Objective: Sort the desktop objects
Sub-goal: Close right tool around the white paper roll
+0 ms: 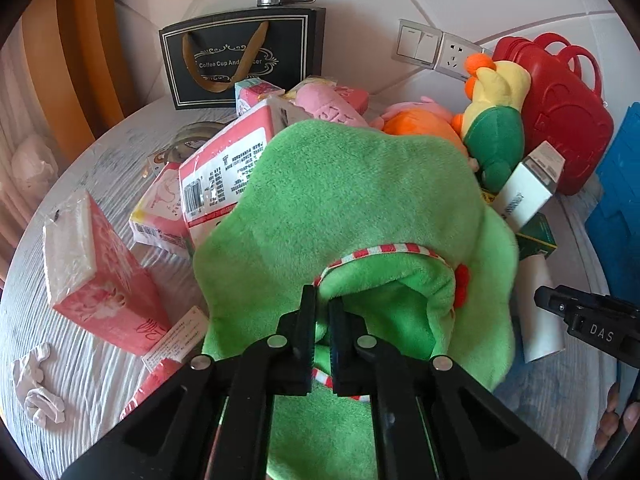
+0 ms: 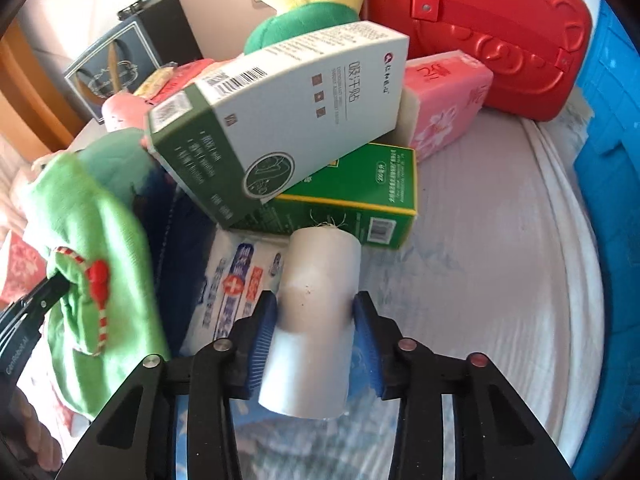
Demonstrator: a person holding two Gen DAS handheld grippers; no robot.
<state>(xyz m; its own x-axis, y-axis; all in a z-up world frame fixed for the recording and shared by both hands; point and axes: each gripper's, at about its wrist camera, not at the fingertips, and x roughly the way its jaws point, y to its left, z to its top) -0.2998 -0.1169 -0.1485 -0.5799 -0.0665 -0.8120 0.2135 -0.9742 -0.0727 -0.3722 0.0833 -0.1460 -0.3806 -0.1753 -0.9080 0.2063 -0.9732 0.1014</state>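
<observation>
A green plush cloth [image 1: 352, 200] with red-and-white striped trim fills the middle of the left wrist view. My left gripper [image 1: 322, 320] is shut on a fold of it near the trim, and its black fingers pinch the fleece. In the right wrist view a white roll [image 2: 320, 272] lies lengthwise between the jaws of my right gripper [image 2: 316, 312]. The blue pads [image 2: 262, 332] press on both of its sides. The same green plush cloth [image 2: 92, 232] hangs at the left of that view.
Pink tissue packs [image 1: 100, 276] lie on the grey table at the left. A white-and-green carton [image 2: 280, 112] leans on a green box [image 2: 360, 200]. Behind stand a red plastic case [image 2: 492, 28], a yellow-and-green plush toy [image 1: 496, 120] and a black gift bag [image 1: 240, 60]. A blue crate [image 2: 608, 160] borders the right.
</observation>
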